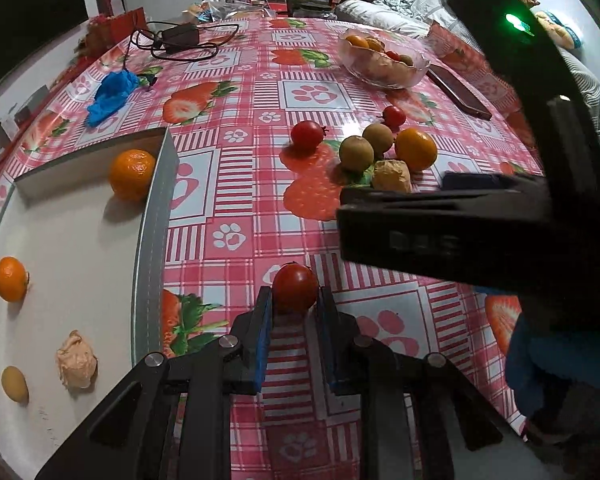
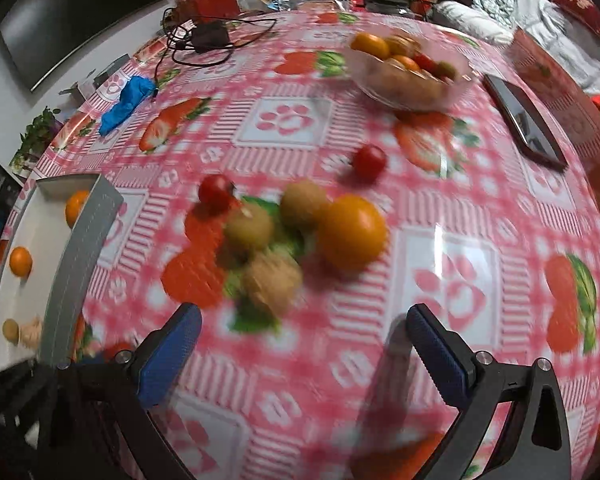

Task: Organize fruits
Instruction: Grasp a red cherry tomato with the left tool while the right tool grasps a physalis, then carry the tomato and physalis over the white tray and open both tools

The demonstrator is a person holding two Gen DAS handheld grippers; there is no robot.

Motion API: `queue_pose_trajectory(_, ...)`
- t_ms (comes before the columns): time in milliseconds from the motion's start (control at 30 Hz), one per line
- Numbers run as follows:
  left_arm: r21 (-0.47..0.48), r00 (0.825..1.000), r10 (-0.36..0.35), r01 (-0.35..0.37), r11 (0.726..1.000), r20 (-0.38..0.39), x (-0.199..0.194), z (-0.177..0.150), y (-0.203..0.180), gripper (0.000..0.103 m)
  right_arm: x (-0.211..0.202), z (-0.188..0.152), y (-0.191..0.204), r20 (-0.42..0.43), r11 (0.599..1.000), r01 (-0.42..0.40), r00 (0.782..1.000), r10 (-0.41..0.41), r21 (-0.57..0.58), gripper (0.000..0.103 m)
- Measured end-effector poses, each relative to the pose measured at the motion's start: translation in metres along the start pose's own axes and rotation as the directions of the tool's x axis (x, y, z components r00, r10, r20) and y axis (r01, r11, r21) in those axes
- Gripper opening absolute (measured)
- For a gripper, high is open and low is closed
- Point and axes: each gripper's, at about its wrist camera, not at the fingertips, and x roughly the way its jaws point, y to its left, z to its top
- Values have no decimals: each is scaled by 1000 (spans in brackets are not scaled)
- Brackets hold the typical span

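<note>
My left gripper (image 1: 294,300) is shut on a red tomato (image 1: 295,287) just above the tablecloth, right of the white box (image 1: 158,208). The box holds two oranges (image 1: 132,174), a small yellow fruit (image 1: 15,384) and a paper-wrapped fruit (image 1: 77,360). My right gripper (image 2: 302,332) is open and empty, just short of a loose cluster: an orange (image 2: 352,232), two brown-green fruits (image 2: 250,228), a wrapped fruit (image 2: 272,282) and two tomatoes (image 2: 216,190). The right wrist view is blurred. The right gripper's body shows in the left wrist view (image 1: 460,224).
A glass bowl (image 1: 382,58) with several fruits stands at the back right, a phone (image 1: 458,92) beside it. A blue cloth (image 1: 112,94) and a charger with cable (image 1: 176,40) lie at the back left. The table edge curves close on the right.
</note>
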Motion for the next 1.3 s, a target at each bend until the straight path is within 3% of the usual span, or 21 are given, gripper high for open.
queue_pose_trajectory(100, 10, 1000, 5, -5, 1000, 11, 1, 0, -1, 24, 0, 2, 11, 25, 996, 62, 998, -60, -59, 72)
queue_pose_trajectory(167, 16, 1000, 11, -11, 1000, 17, 1, -1, -2, 24, -4, 1, 10, 45, 996, 49, 998, -45, -75, 50)
queue_pose_trajectory(200, 13, 1000, 10, -11, 1000, 20, 1, -1, -1, 24, -6, 1, 8, 46, 997, 38, 998, -35, -70, 33)
queue_pose_trajectory(233, 8, 1000, 6, -7, 1000, 22, 1, -1, 0, 24, -7, 0, 4, 41, 998, 13, 999, -11, -55, 29)
queue_pose_trajectory(333, -25, 1000, -25, 25, 999, 18, 0, 1, 6, 24, -16, -5, -13, 44, 996, -88, 995, 88, 9, 29)
queue_pose_trajectory(567, -86, 997, -72, 74, 994, 23, -8, -1, 14, 24, -49, -32, -39, 83, 990, -124, 989, 119, 66, 29)
queue_pose_trajectory(833, -74, 994, -76, 83, 994, 83, -47, -3, 13, 24, -67, -49, -50, 93, 985, -144, 986, 135, 93, 29)
queue_pose_trajectory(1100, -99, 988, 8, 8, 995, 156, -92, -1, 53, 24, -88, -44, -22, 112, 986, -161, 982, 155, 47, 29)
queue_pose_trajectory(1300, -195, 983, 112, -82, 977, 146, -103, -8, 113, 24, -91, -26, 35, 108, 983, -177, 977, 182, -51, 29)
